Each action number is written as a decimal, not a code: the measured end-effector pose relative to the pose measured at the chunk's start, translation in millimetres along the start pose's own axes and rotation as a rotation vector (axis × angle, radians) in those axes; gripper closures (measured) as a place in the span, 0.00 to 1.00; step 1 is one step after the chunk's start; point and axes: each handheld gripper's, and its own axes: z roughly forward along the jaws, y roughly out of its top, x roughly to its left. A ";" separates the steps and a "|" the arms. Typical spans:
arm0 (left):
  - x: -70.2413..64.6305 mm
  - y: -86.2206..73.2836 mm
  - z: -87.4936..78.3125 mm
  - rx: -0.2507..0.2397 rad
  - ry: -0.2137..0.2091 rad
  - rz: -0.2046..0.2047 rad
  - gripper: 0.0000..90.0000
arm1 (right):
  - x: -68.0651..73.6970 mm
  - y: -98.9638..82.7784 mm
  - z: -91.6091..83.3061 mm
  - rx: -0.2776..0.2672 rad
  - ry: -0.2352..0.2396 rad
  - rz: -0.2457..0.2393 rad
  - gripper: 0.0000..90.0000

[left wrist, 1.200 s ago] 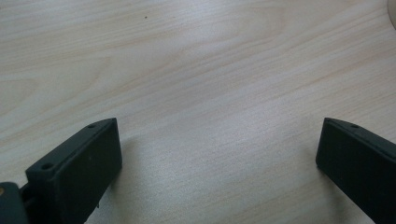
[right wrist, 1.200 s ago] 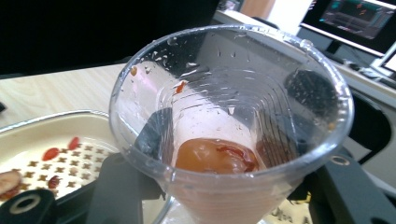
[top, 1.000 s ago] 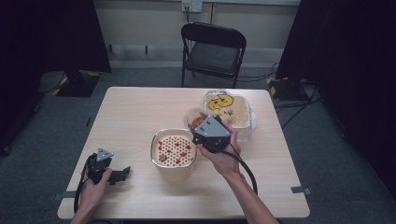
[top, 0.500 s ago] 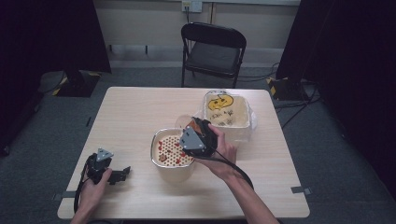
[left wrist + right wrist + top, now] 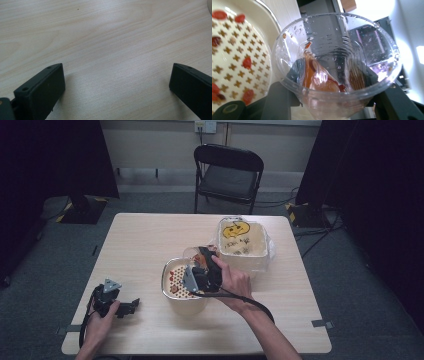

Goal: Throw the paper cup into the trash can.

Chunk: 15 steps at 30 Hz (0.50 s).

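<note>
Right gripper (image 5: 199,254) clamped on clear plastic cup (image 5: 332,65), jaws just closing on its sides. Tipped beside strainer bowl (image 5: 172,279) dotted with red berries (image 5: 247,62). Left gripper (image 5: 117,85) spread apart, resting low over table (image 5: 140,240).

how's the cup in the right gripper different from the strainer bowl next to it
The clear plastic cup is see-through and wet with droplets; the strainer bowl is opaque cream, its insert pierced with cross-shaped holes. The cup is tipped on its side, clamped in the right gripper; the bowl stands upright on the table. The cup holds a little reddish liquid and bits; the bowl has red berries scattered across its insert. Both are round, open-topped containers.
</note>
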 end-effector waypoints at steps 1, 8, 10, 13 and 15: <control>0.0 0.0 0.0 0.000 0.000 0.000 0.00 | 0.0 0.0 0.0 0.000 0.000 0.000 0.56; 0.0 0.0 0.1 0.000 -0.001 0.000 0.00 | 8.2 5.8 1.7 0.030 -0.047 -0.189 0.56; 0.0 0.0 0.1 0.000 -0.001 -0.001 0.00 | 10.5 7.1 2.2 0.041 -0.061 -0.234 0.56; 0.4 0.1 -0.2 0.003 0.002 0.005 0.00 | 12.1 8.2 3.3 0.050 -0.075 -0.279 0.56; 0.0 0.0 0.0 0.000 0.000 0.000 0.00 | 12.8 8.9 3.5 0.060 -0.079 -0.292 0.56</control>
